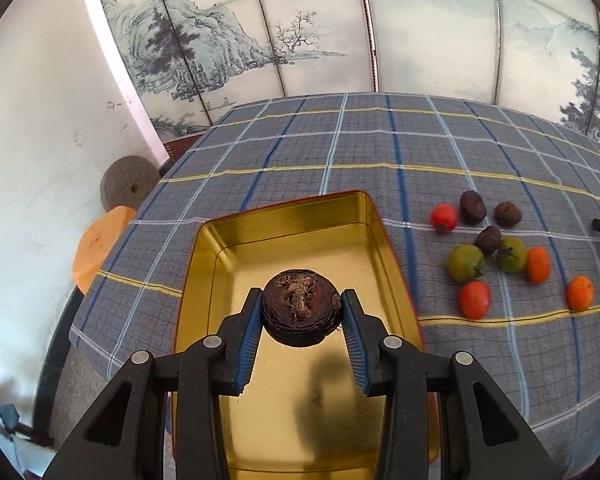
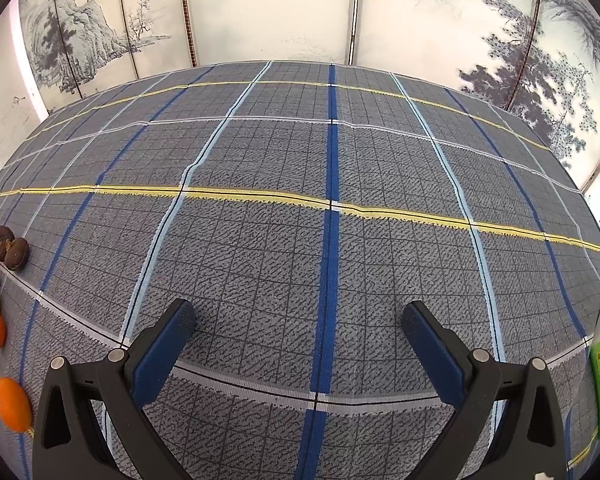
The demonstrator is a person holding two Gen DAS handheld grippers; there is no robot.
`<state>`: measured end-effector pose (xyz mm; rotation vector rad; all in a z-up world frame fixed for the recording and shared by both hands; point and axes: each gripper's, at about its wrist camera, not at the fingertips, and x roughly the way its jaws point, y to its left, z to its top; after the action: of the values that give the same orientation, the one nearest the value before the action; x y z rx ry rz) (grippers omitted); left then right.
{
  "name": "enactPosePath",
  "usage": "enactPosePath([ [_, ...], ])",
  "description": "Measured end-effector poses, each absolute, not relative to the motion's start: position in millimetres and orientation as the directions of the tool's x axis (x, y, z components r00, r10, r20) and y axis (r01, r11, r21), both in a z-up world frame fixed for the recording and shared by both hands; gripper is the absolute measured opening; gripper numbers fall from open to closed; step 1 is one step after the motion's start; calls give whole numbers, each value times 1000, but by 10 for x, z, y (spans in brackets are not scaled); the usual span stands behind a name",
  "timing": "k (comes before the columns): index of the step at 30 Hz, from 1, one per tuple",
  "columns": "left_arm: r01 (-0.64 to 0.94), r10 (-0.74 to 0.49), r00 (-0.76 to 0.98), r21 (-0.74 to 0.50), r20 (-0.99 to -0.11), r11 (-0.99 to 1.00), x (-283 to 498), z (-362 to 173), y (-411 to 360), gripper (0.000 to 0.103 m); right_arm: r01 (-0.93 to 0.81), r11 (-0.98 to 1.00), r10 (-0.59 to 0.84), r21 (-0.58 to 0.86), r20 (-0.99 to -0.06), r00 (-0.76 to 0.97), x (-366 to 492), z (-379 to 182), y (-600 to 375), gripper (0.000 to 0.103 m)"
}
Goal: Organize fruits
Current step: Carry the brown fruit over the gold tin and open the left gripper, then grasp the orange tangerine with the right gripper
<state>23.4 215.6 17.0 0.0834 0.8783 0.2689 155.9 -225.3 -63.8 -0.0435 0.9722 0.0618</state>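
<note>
We lower the left claw (image 1: pixel 302 310), clamped on the water chestnut (image 1: pixel 301 312), nearer the gold tin's (image 1: pixel 384 236) floor before releasing; right claw (image 2: pixel 298 322) wide open, holding nothing

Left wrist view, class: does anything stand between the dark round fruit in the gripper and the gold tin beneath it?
Nothing visible does. The left gripper holds the dark fruit directly above the tin's bare floor.

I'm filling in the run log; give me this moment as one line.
left gripper: shut on dark round fruit | over gold tin | right gripper: open, nothing held | loose fruits on tablecloth
</note>
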Motion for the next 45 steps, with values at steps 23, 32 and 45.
enactPosePath([
  [23, -236, 285, 514, 187, -809, 954, 681, -138, 2685, 41, -69, 998, 32, -8, -825, 564, 1554, -643, -2262, 103],
  [32, -259, 344, 501, 241, -794, 935, 737, -152, 2732, 56, -69, 998, 32, -9, -824, 565, 1554, -645, -2261, 103],
  [45, -256, 364, 602, 260, -710, 931, 353, 284, 2372, 69, -73, 997, 38, -4, -821, 569, 1528, -647, -2264, 103],
])
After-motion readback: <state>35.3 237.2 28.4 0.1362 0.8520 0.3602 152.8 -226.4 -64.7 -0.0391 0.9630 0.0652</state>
